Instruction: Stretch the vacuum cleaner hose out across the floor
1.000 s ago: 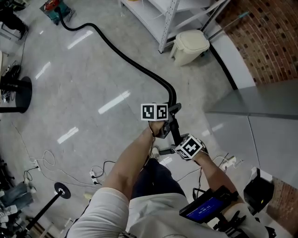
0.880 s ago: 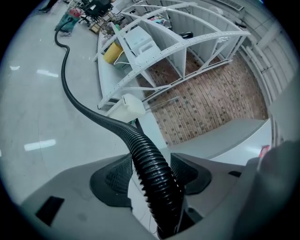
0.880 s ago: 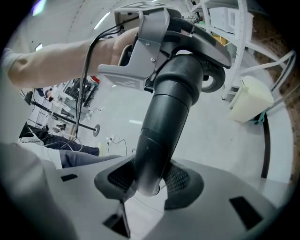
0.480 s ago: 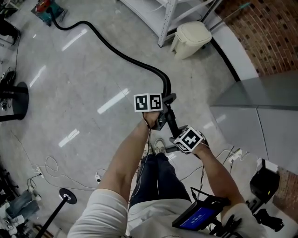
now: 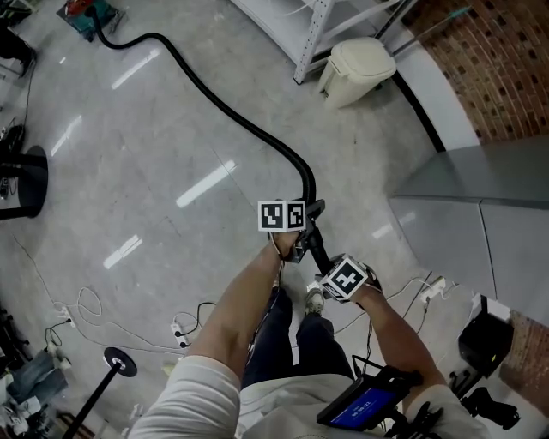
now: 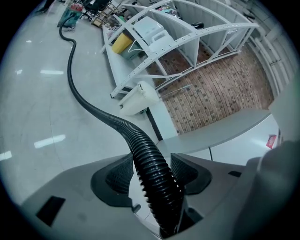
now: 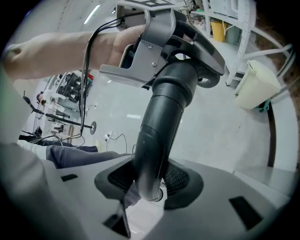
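Note:
The black ribbed vacuum hose (image 5: 219, 99) runs from the vacuum cleaner body (image 5: 86, 13) at the far top left across the grey floor to my hands. My left gripper (image 5: 302, 225) is shut on the ribbed hose (image 6: 150, 164) near its end, both pads against it. Just below, my right gripper (image 5: 319, 271) is shut on the smooth black end tube (image 7: 159, 140) of the hose. In the right gripper view the left gripper (image 7: 154, 42) sits right above on the same tube.
A white metal shelf rack (image 5: 300, 30) and a cream bin (image 5: 356, 69) stand at the top. A brick wall (image 5: 493, 60) and a grey platform (image 5: 480, 184) lie right. Cables (image 5: 111, 317) and a stand base (image 5: 120, 364) lie at bottom left, a black base (image 5: 21, 180) at left.
Both grippers, still holding the hose end, have sunk lower toward the floor. The person's foot has stepped forward under the right gripper.

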Demonstrator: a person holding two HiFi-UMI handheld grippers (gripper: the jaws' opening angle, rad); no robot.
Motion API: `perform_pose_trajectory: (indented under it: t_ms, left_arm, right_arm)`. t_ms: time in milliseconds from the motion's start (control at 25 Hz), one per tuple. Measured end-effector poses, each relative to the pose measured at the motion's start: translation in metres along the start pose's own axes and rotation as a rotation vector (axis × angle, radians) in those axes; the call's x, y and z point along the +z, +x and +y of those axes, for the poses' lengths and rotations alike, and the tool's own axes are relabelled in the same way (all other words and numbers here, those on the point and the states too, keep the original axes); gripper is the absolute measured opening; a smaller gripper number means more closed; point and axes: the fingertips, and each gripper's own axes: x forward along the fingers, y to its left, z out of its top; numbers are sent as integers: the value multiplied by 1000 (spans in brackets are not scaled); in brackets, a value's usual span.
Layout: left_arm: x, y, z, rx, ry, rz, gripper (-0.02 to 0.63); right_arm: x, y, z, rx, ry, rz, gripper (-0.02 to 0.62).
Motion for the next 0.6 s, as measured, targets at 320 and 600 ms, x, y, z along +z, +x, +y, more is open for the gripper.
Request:
perform_pose_trajectory:
  t_ms: [320,600]
  left_arm:
    - [-1,19,47,24,10,-10,236]
    - [0,36,103,80,70,1,236]
  right_arm:
    - [13,39,-13,43,12,-74,164]
    - [36,83,-25,89,27,-157,167]
